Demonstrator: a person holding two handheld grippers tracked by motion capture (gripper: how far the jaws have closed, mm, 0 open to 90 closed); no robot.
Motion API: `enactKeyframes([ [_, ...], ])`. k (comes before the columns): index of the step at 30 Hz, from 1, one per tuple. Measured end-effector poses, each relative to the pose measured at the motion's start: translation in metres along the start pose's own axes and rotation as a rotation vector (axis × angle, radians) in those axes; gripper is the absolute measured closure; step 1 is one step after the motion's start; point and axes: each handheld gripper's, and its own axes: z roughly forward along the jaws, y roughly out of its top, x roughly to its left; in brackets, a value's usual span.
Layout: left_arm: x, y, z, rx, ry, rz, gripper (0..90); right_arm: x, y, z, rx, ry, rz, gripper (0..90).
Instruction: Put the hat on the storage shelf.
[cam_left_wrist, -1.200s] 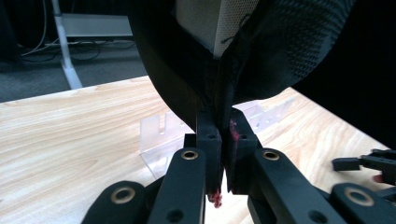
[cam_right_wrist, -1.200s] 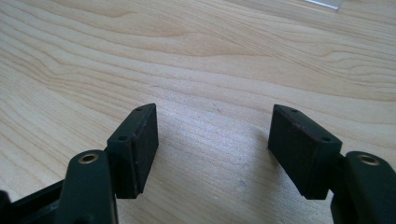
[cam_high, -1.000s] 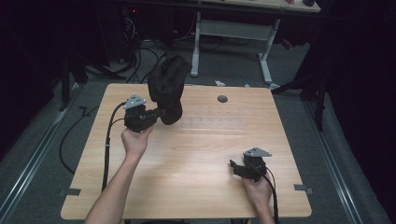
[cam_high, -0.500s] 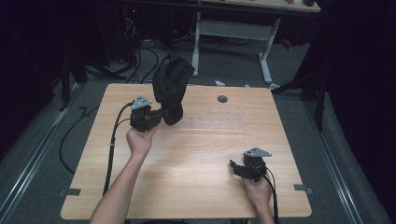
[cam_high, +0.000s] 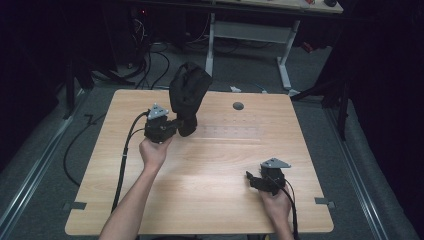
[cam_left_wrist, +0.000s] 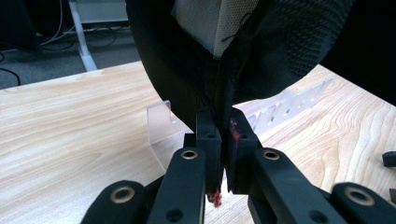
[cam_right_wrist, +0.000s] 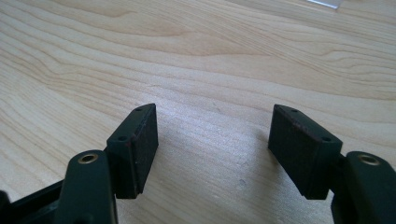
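- On the wooden table (cam_high: 210, 195), two grippers, one black cap and one clear plastic rack are showing; two hands are holding the grippers.
- At the left of the high view, the left hand (cam_high: 152, 152) is gripping the left gripper (cam_high: 176, 126), whose jaws are pinching shut on the lower edge of the black cap (cam_high: 187, 97).
- The cap is hanging in the air above the table's far left part, standing upright over the jaws and tilting slightly to the right in the high view.
- Just right of the cap, the clear plastic rack (cam_high: 227, 131) is lying flat on the wood as a pale strip, barely readable from above.
- Farther back, a small dark round grommet (cam_high: 238, 106) is sitting in the tabletop.
- At the near right, the right hand (cam_high: 275, 205) is resting the right gripper (cam_high: 255, 179) low over the table, well apart from the cap.
- The left gripper view is giving what the high view is missing: the cap (cam_left_wrist: 280, 51) is looking like dark mesh fabric with a pale lining patch inside, and a seam is running down into the closed jaws of the left gripper (cam_left_wrist: 223, 140).
- That view is also showing the rack (cam_left_wrist: 161, 123) as a bent transparent stand with slots, sitting just behind the cap.
- The right gripper view is showing the right gripper (cam_right_wrist: 212, 140) with its jaws standing wide apart, bare wood grain (cam_right_wrist: 196, 60) lying between them and nothing held.
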Motion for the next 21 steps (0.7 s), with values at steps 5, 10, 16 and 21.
enactKeyframes([
  [5,0.002,-0.004,0.001,0.009,-0.006,-0.013,86.0,0.000,0.000,0.000,0.000,0.000,0.000,33.1],
  [10,0.003,-0.006,0.004,0.017,-0.010,-0.019,85.9,0.000,0.000,0.000,0.000,0.000,0.000,33.1],
  [16,0.003,-0.009,0.006,0.027,-0.013,-0.020,85.5,0.000,0.000,0.000,0.000,0.000,0.000,33.1],
  [21,0.005,-0.010,0.004,0.037,-0.017,-0.038,84.8,0.000,0.000,0.000,0.000,0.000,-0.001,33.1],
])
